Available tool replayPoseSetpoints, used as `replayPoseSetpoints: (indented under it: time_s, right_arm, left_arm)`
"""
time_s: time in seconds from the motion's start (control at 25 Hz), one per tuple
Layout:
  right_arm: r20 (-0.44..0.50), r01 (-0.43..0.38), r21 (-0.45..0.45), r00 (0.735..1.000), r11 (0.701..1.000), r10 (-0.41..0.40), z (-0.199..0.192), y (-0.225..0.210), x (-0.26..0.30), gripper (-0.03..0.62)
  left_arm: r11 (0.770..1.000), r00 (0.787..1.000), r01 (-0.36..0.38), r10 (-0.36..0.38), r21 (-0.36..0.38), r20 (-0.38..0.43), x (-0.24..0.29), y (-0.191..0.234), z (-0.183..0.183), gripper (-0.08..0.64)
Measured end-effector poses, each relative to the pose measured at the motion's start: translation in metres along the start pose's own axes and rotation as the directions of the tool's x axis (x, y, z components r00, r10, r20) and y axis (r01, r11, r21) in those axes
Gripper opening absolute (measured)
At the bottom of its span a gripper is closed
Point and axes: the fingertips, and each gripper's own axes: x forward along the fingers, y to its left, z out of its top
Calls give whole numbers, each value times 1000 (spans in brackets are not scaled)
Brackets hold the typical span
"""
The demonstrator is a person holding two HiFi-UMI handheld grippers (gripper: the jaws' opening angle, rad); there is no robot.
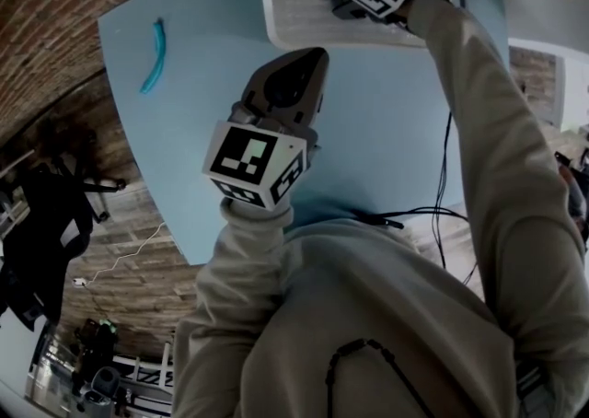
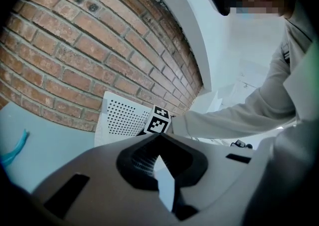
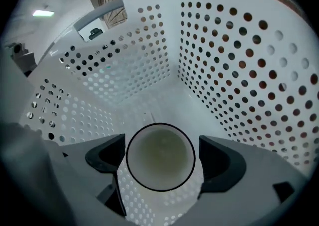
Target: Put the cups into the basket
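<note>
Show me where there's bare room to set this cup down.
The basket floor ahead of the cup in the right claw is bare to the far walls. The table is bare right of the left claw; a blue strip lies near its left edge.

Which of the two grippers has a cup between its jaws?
The right gripper, inside the white basket, grips a cup; the left gripper has its jaws together, empty.

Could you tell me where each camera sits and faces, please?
Head view: on the head, facing steeply down at light blue table; both sleeves show.
Left gripper view: on left tongs, facing white perforated plastic basket, right sleeve.
Right gripper view: on right tongs, facing into basket, gripping white dark-rimmed cup.
All share the basket.
</note>
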Motion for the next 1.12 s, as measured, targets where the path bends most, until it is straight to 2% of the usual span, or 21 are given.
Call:
replayPoseSetpoints:
  time_s: [0.2, 0.44, 0.72, 1.0, 1.08, 1.12]
  right_arm:
    - [44, 14, 26, 999, 1000, -15, 2, -7, -24, 462]
    - [144, 77, 70, 986, 995, -86, 12, -15, -83, 462]
    - [305, 134, 101, 939, 986, -159, 22, 15, -159, 460]
    - [397, 127, 140, 901, 982, -173, -3, 76, -208, 451]
    - [423, 138, 151, 886, 979, -191, -14, 96, -221, 405]
    - [442, 145, 159, 874, 976, -202, -18, 106, -229, 362]
  left_arm:
    - [1000, 1000, 17, -17, 20, 0, 1, -10, 2, -5]
    - [998, 1000, 10, -10, 55, 11, -14, -23, 14, -5]
    - [994, 999, 19, -22, 107, 35, -32, -55, 29, -5]
    - [983, 997, 42, -54, 177, 60, -65, -99, 43, -5]
    - [981, 996, 44, -58, 191, 68, -76, -111, 45, -5]
    - [979, 996, 44, -60, 198, 72, -82, -117, 45, -5]
